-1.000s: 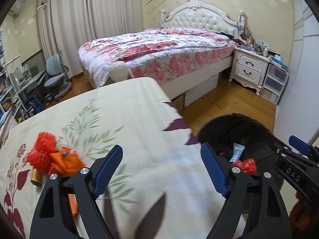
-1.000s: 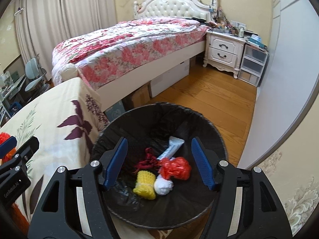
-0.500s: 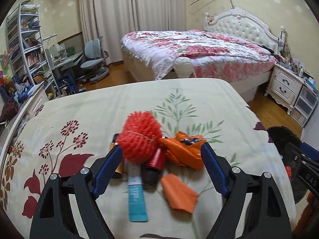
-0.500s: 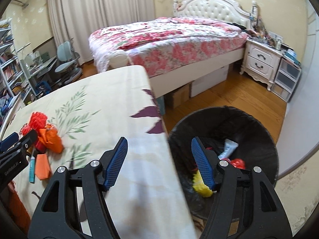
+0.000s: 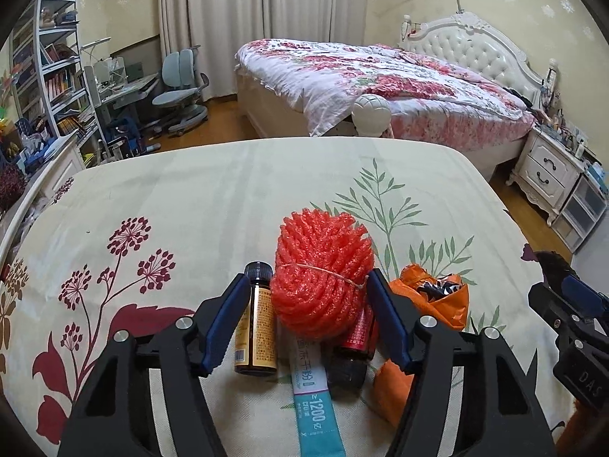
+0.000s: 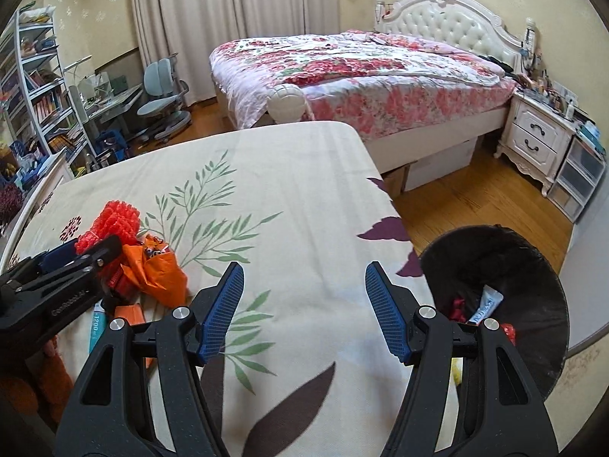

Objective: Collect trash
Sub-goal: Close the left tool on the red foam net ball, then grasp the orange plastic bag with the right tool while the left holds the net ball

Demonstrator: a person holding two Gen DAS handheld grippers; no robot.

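Left gripper (image 5: 304,320) now straddles red foam net (image 5: 323,278), perhaps touching.

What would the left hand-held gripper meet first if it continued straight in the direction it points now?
Most likely the red foam net, which sits between the closing fingers of the left hand-held gripper. The brown bottle lies just beside it, so depth is a little uncertain.

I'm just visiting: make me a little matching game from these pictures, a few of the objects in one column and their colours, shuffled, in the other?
Things:
1. foam net
2. crumpled bag
3. bin liner
4. sachet

Colours:
A. black
B. teal and white
C. red
D. orange

Pairs: 1-C, 2-D, 3-A, 4-B
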